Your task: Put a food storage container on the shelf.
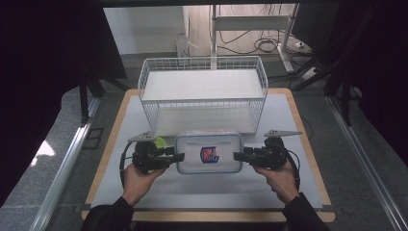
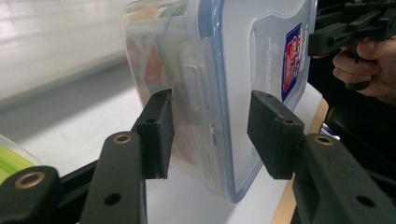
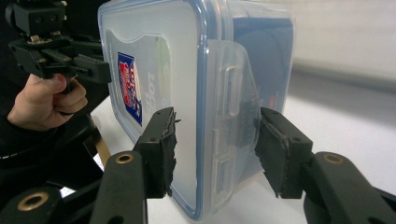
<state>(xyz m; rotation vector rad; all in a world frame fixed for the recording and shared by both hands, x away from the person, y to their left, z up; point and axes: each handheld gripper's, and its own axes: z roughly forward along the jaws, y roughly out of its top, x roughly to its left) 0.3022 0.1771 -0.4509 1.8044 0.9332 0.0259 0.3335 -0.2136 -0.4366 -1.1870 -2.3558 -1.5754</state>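
From the high view we see the clear lidded container (image 1: 208,153) lying flat on the white mat (image 1: 288,120), just in front of the wire basket (image 1: 202,91). Its long axis runs left to right across the table, lid and label facing up. The left gripper (image 1: 179,157) and right gripper (image 1: 238,155) stand at its two short ends.

In the left gripper view, our jaws are apart and straddle the end latch (image 2: 198,112) of the container (image 2: 261,70); one pad (image 2: 161,126) looks to touch the tub wall, the other stands off the lid. We judge that closing here could pop the latch, or the smooth plastic could slide out.

In the right gripper view, our jaws are likewise apart around the other latch (image 3: 231,107), the container (image 3: 177,70) between them, not yet clamped. If one side bites before the other, we expect the box to twist or tip on lifting.
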